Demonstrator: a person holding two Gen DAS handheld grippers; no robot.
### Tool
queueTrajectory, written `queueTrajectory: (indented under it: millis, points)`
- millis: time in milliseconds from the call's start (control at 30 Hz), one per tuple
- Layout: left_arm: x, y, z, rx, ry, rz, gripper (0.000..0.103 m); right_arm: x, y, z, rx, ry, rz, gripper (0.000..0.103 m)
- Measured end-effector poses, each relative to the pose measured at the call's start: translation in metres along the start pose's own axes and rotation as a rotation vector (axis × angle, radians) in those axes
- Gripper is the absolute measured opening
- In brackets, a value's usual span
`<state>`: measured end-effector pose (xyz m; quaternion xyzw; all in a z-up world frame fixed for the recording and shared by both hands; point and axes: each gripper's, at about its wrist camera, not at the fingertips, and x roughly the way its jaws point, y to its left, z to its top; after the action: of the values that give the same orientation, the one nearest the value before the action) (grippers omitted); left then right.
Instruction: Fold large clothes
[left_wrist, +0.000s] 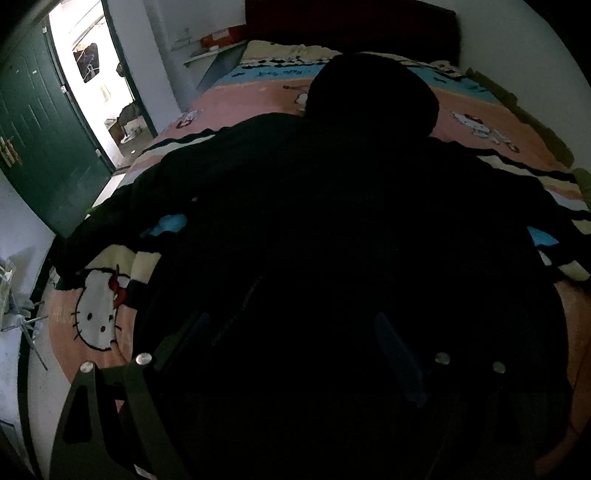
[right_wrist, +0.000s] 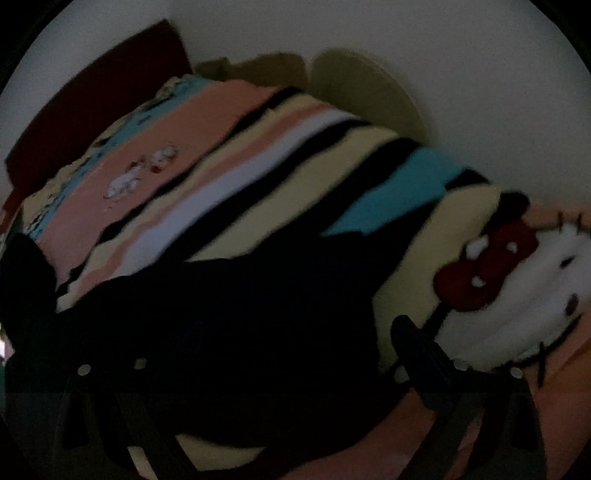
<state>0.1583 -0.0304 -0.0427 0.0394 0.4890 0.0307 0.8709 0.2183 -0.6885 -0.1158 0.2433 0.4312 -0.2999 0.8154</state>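
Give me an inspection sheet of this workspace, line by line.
Surface: bed with striped cartoon-cat blanket.
Job's things: black hooded garment spread flat, hood toward the headboard, sleeves out to both sides.
Clutter: nothing seen on the bed besides the garment.
Grippers: left gripper open over the hem; right gripper open over the garment's edge.
Cables: nothing seen.
Surroundings: green door open, dark red headboard, white wall.

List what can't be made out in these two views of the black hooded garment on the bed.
- Left wrist: the black hooded garment is underexposed; zipper, pockets and folds vanish.
- Left wrist: left tongs merge with the dark cloth, so any grip is unreadable.
- Right wrist: motion blur smears the Hello Kitty blanket; right tongs have one finger lost against cloth.
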Motion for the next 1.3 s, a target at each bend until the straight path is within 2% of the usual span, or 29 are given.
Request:
queueTrajectory:
  millis: [67, 100, 167, 200, 267, 367, 667, 800, 1100, 1300]
  points:
    - [0.001, 0.001, -0.001, -0.001, 0.000, -0.004, 0.091, 0.015, -0.010, -0.003, 0.043, 0.031, 0.020, 0.076]
    - [0.001, 0.002, -0.001, -0.001, 0.000, -0.006, 0.091, 0.020, -0.011, -0.005, 0.052, 0.043, 0.029, 0.072]
    - [0.002, 0.004, -0.002, -0.003, 0.000, -0.009, 0.091, 0.027, -0.015, -0.006, 0.078, 0.059, 0.091, 0.055]
    - [0.002, 0.005, -0.003, -0.005, 0.000, -0.011, 0.091, 0.024, -0.014, -0.010, 0.081, 0.058, 0.102, 0.050]
    - [0.002, 0.008, -0.004, -0.012, -0.001, -0.017, 0.091, 0.017, -0.014, -0.010, 0.085, 0.041, 0.141, 0.029]
    - [-0.002, 0.015, -0.005, -0.024, -0.015, -0.027, 0.091, 0.002, -0.006, -0.011, 0.069, 0.004, 0.167, 0.021]
    - [-0.021, 0.041, -0.011, -0.062, -0.076, -0.046, 0.091, -0.078, 0.050, -0.006, -0.048, -0.145, 0.262, 0.016]
    - [-0.031, 0.055, -0.016, -0.081, -0.108, -0.054, 0.091, -0.124, 0.092, -0.007, -0.126, -0.190, 0.322, 0.015]
    - [-0.056, 0.101, -0.030, -0.118, -0.211, 0.007, 0.091, -0.236, 0.216, -0.028, -0.332, -0.277, 0.451, 0.014]
    - [-0.061, 0.145, -0.041, -0.171, -0.226, -0.011, 0.091, -0.287, 0.304, -0.062, -0.470, -0.296, 0.531, 0.014]
